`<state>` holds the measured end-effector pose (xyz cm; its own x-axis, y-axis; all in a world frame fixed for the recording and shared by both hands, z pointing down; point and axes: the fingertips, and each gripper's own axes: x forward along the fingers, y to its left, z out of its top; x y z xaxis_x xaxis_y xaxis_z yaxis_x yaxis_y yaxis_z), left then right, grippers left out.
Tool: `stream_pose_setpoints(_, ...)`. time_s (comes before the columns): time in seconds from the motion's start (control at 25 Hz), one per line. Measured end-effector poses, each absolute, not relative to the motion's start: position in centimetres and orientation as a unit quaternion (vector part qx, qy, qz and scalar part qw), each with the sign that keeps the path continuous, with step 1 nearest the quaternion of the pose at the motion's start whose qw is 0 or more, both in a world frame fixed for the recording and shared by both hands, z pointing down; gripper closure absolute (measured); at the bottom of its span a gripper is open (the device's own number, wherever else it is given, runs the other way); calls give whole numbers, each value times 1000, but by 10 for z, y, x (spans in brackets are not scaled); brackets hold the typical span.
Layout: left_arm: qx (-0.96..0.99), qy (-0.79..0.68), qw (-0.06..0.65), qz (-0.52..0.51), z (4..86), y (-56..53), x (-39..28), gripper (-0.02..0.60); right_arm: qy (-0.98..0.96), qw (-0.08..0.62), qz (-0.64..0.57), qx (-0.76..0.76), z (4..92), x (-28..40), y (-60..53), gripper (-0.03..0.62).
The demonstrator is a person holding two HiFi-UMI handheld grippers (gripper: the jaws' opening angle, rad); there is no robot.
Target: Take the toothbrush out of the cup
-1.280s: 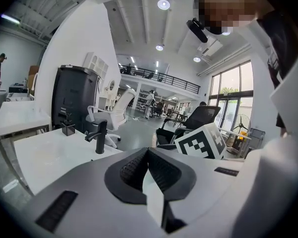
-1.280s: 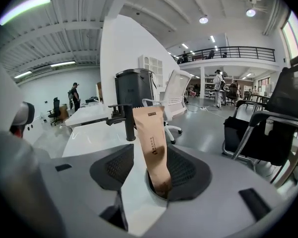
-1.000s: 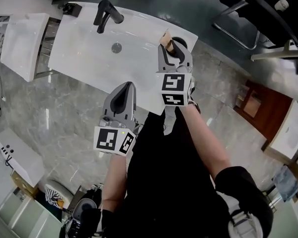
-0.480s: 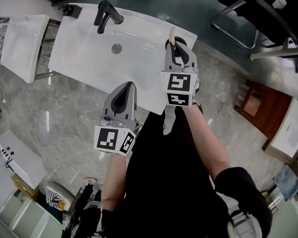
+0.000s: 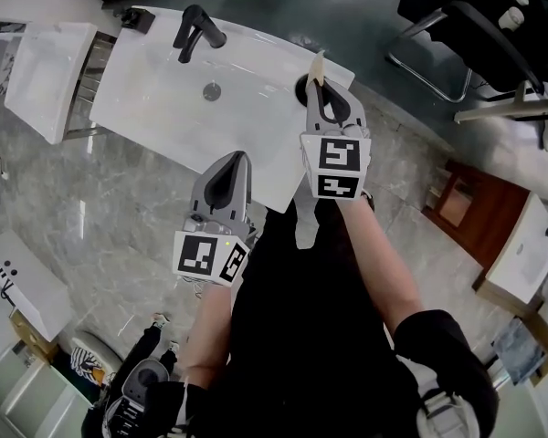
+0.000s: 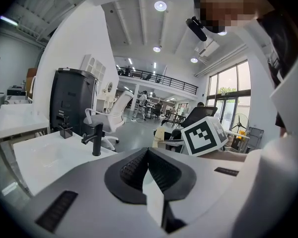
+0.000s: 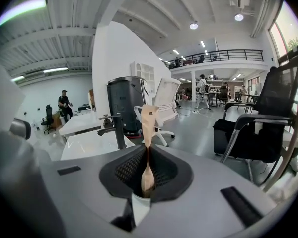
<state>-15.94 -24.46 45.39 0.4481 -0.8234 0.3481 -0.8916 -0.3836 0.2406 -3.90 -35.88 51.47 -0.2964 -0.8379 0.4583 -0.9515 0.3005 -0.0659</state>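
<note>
My right gripper has its jaws closed on the pale wooden toothbrush. The handle is pinched between the pads and the rest stands up past the jaw tips. In the head view the dark cup sits on the white sink, just beneath those tips. I can't tell if the brush's lower end is clear of it. My left gripper has its jaws together with nothing between them. The only print I can see is the black square markers on the right gripper's cube.
</note>
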Motion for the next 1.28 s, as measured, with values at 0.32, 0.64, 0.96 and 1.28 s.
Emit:
stream_pose_setpoints(0.32,819,-542,177,69,437,-242,-130,566,-817,133,188,528,495,-22,-357,553)
stream_pose_setpoints(0.64,799,-581,151,48,419,-235,-104,566,-852,72,203,478,462,-1,-360,554)
stream_pose_setpoints(0.96,769,-625,131,36,407,-225,-86,566,-882,32,195,427,427,16,-357,556)
stream_pose_setpoints(1.28,750,-648,125,45,401,-206,-90,566,-896,-19,198,397,394,32,-340,557)
